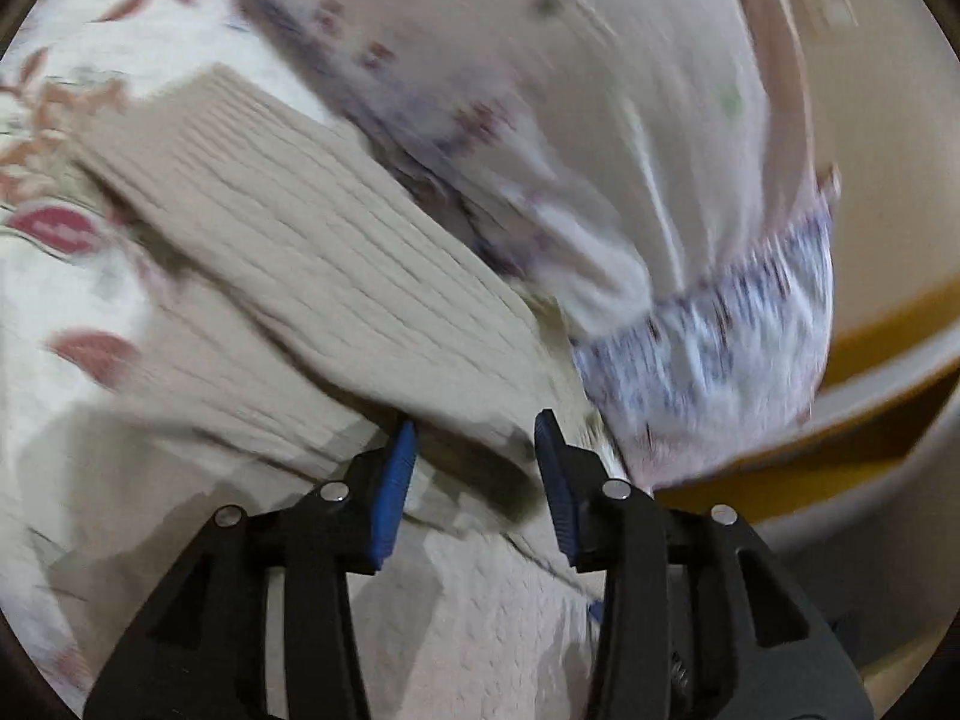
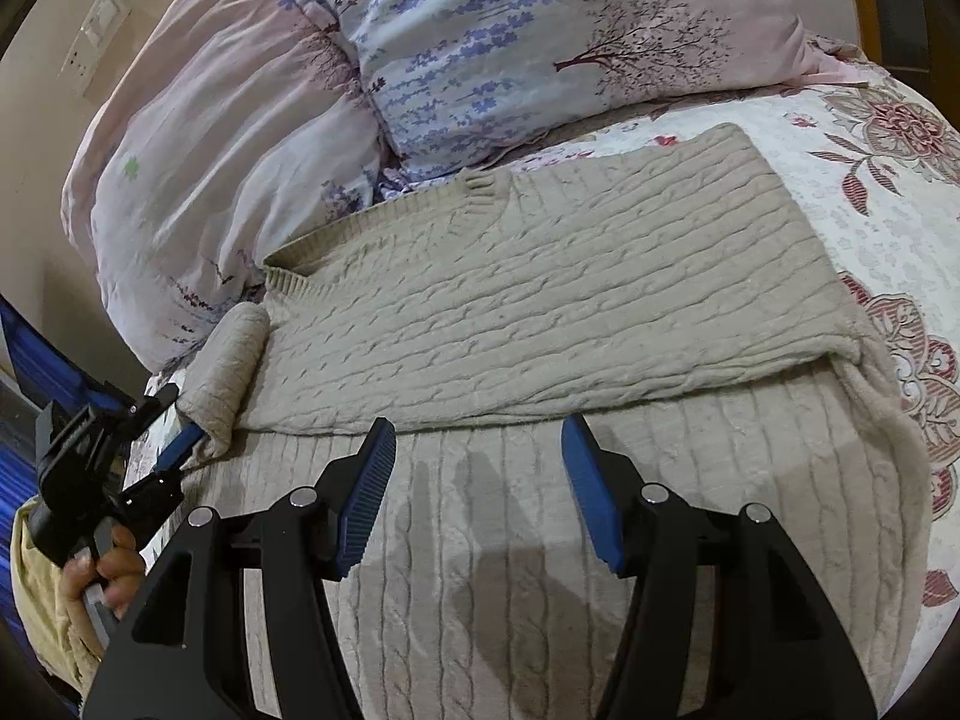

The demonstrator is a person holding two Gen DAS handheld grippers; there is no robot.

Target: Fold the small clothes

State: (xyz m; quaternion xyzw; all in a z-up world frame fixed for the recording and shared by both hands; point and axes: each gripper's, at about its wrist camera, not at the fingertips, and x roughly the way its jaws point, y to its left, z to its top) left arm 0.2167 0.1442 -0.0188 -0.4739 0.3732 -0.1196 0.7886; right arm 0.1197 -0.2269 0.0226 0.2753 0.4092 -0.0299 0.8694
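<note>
- A beige cable-knit sweater (image 2: pixel 540 300) lies spread flat on a bed covered by a white quilt printed with red and pink flowers (image 2: pixel 888 192). It sits near the head of the bed, its ribbed V-neck (image 2: pixel 480 183) almost touching the pillows.
- One part of the sweater is already turned over onto the rest, so a doubled layer with a soft folded edge crosses the middle. This suggests the fold is partly done.
- The right gripper (image 2: pixel 477 456) hovers just above the lower, single layer of knit. Its blue-padded fingers (image 2: pixel 372 492) are spread apart and grasp nothing, probably placed to take the near edge for the next fold.
- The left gripper (image 1: pixel 474 450) is at the sweater's left side, by the left edge of the bed, where a rolled sleeve end (image 2: pixel 225 372) bunches up. In its own blurred view its fingers stand apart with knit fabric between them; whether they pinch the cloth I cannot tell.
- A hand (image 2: pixel 102 570) grips the left gripper's handle.
- Two pale pink pillows with purple flower and tree prints (image 2: pixel 480 48) are stacked at the head of the bed, against a cream wall (image 2: pixel 36 138).
- The knit looks thick, soft and limp, and likely to sag when lifted.
</note>
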